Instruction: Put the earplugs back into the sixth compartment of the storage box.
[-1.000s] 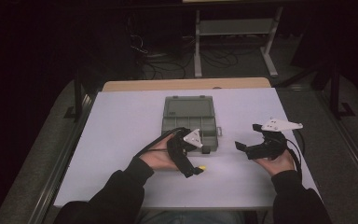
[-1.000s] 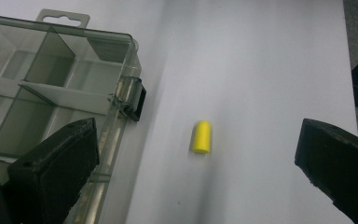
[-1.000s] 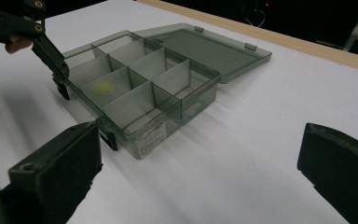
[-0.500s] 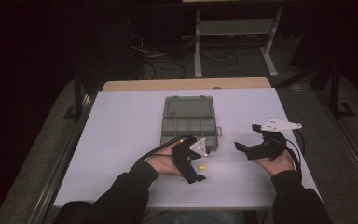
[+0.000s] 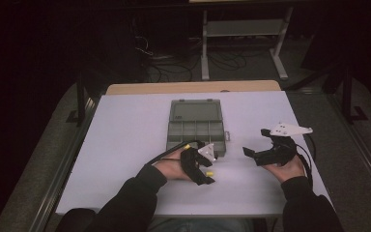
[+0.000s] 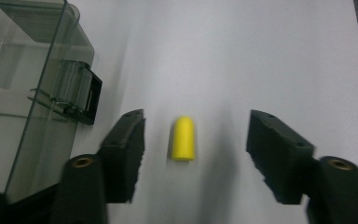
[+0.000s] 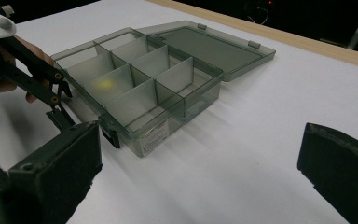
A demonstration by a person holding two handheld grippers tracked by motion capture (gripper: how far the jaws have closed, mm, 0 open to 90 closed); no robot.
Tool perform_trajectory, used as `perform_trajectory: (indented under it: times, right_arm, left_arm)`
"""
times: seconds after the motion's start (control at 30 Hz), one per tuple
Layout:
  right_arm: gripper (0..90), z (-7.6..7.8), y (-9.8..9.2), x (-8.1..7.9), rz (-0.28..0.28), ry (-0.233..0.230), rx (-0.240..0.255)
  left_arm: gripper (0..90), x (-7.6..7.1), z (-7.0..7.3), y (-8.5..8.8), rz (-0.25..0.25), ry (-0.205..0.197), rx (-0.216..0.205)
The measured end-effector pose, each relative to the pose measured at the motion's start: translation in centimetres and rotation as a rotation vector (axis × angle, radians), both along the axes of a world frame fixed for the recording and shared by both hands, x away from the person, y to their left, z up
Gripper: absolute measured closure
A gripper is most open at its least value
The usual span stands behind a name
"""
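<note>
A small yellow foam cylinder (image 6: 183,138) lies on the white table (image 5: 125,145) between the pads of my left gripper (image 6: 196,154). The jaws have just been closing, with a gap left on both sides of the cylinder. From above, my left gripper (image 5: 206,171) hangs low over the yellow cylinder (image 5: 209,173), just in front of the grey compartment box (image 5: 195,126). The box (image 7: 140,88) lies with its lid flat behind it, and one compartment holds another yellow piece (image 7: 103,85). To the right of the box my right gripper (image 5: 256,141) stands wide open, holding nothing.
The box's front latch (image 6: 81,100) is close to my left gripper's left pad. A wooden strip (image 5: 193,87) runs along the table's far edge. Beyond it are a metal stand (image 5: 241,29) and cables on the dark floor.
My left gripper has sunk toward the table around the yellow cylinder, and its jaws have narrowed. The right hand has not moved.
</note>
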State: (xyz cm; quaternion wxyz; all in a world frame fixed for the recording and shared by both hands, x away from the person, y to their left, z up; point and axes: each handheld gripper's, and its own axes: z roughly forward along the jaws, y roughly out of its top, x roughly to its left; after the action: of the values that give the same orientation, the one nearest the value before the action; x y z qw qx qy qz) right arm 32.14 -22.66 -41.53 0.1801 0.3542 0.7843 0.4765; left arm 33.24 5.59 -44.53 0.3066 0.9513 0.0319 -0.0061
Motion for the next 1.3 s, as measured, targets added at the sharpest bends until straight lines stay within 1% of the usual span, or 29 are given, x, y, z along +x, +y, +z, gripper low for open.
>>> perform_trajectory:
  times: [0.03, 0.07, 0.1, 0.17, 0.2, 0.33, 0.37, 0.57, 0.63, 0.7, 0.73, 0.87, 1.0, 1.17, 1.2, 1.23, 1.27, 1.3]
  right_arm:
    - [0.0, 0.0, 0.0, 0.0, 0.003, -0.001, 0.001]
    - [0.0, 0.0, 0.0, 0.0, 0.004, 0.000, 0.003]
    - [0.0, 0.0, 0.0, 0.0, 0.005, -0.001, 0.004]
    - [0.0, 0.0, 0.0, 0.0, 0.006, -0.001, 0.006]
    - [0.0, 0.1, 0.0, -0.1, 0.007, -0.002, 0.007]
    - [0.0, 0.1, 0.0, -0.1, 0.006, -0.002, 0.008]
    - [0.0, 0.1, 0.0, -0.1, 0.006, -0.002, 0.008]
    - [0.0, 0.1, 0.0, -0.1, 0.006, -0.003, 0.009]
    - [0.0, 0.1, 0.0, -0.1, 0.006, -0.003, 0.009]
    - [0.0, 0.1, 0.0, -0.1, 0.005, -0.006, 0.010]
    - [0.0, 0.1, 0.0, -0.1, 0.005, -0.005, 0.010]
    - [0.0, 0.1, 0.0, -0.1, 0.004, -0.004, 0.006]
    - [0.0, 0.1, 0.0, -0.1, 0.004, -0.004, 0.005]
    - [0.0, 0.1, 0.0, -0.1, 0.003, -0.003, 0.006]
    - [0.0, 0.1, 0.0, -0.1, 0.003, -0.003, 0.006]
    - [0.0, 0.1, 0.0, -0.1, 0.003, -0.003, 0.005]
    - [0.0, 0.1, 0.0, -0.1, 0.003, -0.003, 0.005]
    - [0.0, 0.1, 0.0, -0.1, 0.003, -0.004, 0.005]
  left_arm:
    - [47.2, 0.0, 0.0, 0.0, 0.000, 0.000, 0.000]
    - [50.2, 0.0, 0.0, 0.0, 0.010, -0.005, -0.004]
    - [52.1, 0.1, 0.0, 0.0, 0.016, 0.008, -0.011]
    - [55.4, 0.1, -0.1, -0.1, 0.018, 0.007, -0.008]
    - [57.0, 0.2, -0.3, -0.2, 0.021, 0.008, 0.001]
    - [60.0, 0.2, -0.4, -0.3, 0.032, 0.000, 0.004]
    - [61.3, 0.2, -0.4, -0.3, 0.031, 0.005, 0.003]
    - [72.9, 0.3, -0.4, -0.3, 0.033, 0.004, 0.012]
    - [74.9, 0.3, -0.4, -0.3, 0.034, 0.009, 0.012]
    - [77.3, 0.3, -0.5, -0.3, 0.035, -0.002, 0.025]
    - [79.1, 0.4, -0.5, -0.3, 0.033, 0.002, 0.023]
    - [80.7, 0.2, -0.4, -0.2, 0.015, 0.002, 0.029]
    - [80.9, 0.3, -0.2, -0.1, 0.022, -0.002, 0.019]
    - [80.9, 0.3, 0.6, 0.2, 0.027, -0.011, 0.004]
    - [80.8, 0.3, 0.6, 0.2, 0.027, -0.011, 0.004]
    - [80.8, 0.3, 1.0, 0.3, 0.025, -0.008, 0.002]
    - [80.9, 0.3, 1.0, 0.3, 0.025, -0.008, 0.002]
    - [80.9, 0.3, 1.3, 0.5, 0.025, -0.013, 0.004]
